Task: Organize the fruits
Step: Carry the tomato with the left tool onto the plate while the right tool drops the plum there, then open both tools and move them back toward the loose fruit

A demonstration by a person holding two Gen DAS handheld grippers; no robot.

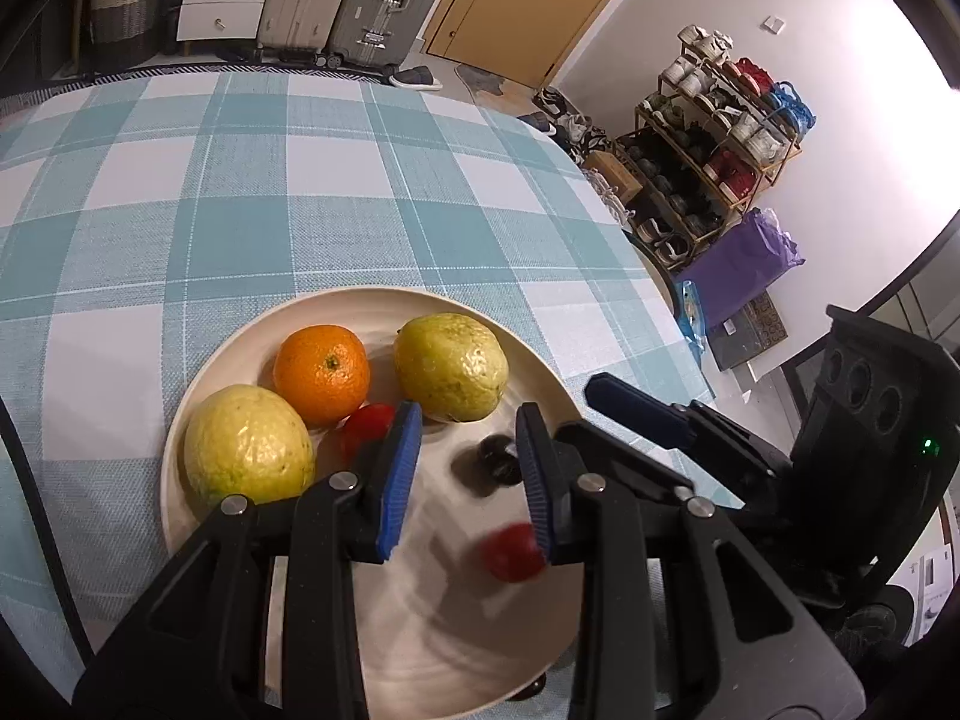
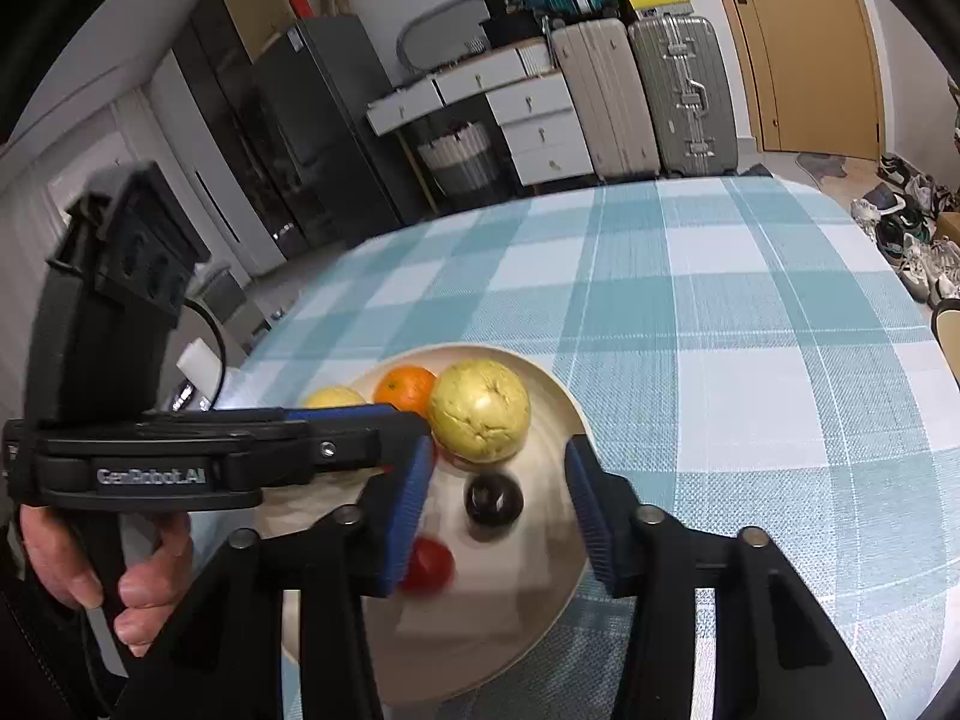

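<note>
A cream plate (image 1: 252, 354) on the checked tablecloth holds two yellow-green guavas (image 1: 249, 441) (image 1: 450, 366), an orange (image 1: 322, 373), a dark plum (image 1: 495, 459) and two small red tomatoes (image 1: 367, 426) (image 1: 513, 552). My left gripper (image 1: 468, 474) is open and empty above the plate, over the plum. The blurred tomato lies by its right finger. My right gripper (image 2: 501, 510) is open and empty over the same plate (image 2: 558, 396), with the plum (image 2: 493, 501) between its fingers and a blurred tomato (image 2: 429, 564) by its left finger. The right gripper also shows in the left wrist view (image 1: 636, 405).
The teal and white checked tablecloth (image 1: 300, 180) covers the table beyond the plate. Its right edge drops toward a shoe rack (image 1: 708, 156) and a purple bag (image 1: 744, 264). Suitcases (image 2: 648, 96) and drawers stand behind the far edge.
</note>
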